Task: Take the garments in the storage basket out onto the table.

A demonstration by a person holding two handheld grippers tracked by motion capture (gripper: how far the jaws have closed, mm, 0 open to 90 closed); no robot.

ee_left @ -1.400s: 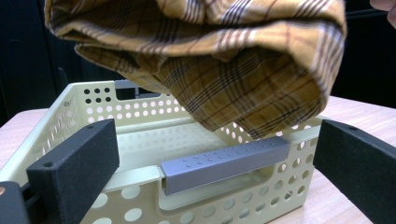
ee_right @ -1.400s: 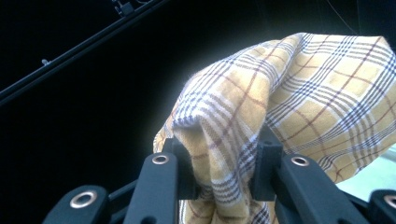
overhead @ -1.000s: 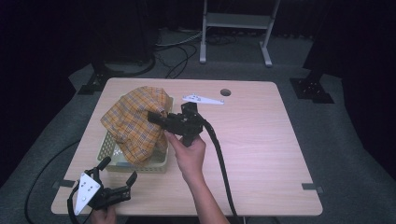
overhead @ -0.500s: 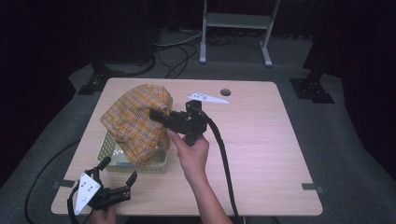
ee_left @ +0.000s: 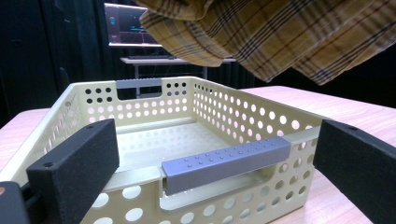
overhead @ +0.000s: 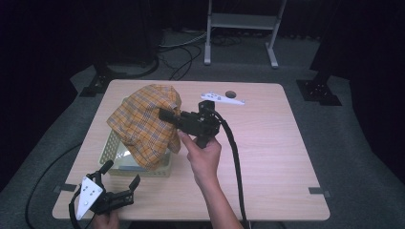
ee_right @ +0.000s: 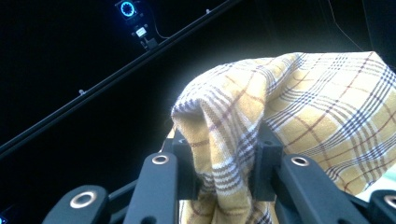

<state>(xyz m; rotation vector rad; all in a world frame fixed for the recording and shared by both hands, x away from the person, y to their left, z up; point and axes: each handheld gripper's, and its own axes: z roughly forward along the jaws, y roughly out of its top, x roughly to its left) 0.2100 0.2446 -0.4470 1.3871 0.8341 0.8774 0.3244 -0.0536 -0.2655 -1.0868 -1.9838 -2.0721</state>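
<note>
The right gripper (overhead: 165,114) is clenching a bunched fold of the cloth (overhead: 143,124), its jaws pinching the plaid fabric from both sides. The cloth is hanging in the air over the basket (overhead: 111,148), which is sitting at the left of the table (overhead: 277,143). The left gripper (overhead: 122,179) is resting at the table's near left corner, just near of the basket, its jaws released and standing wide with nothing between the pads.
</note>
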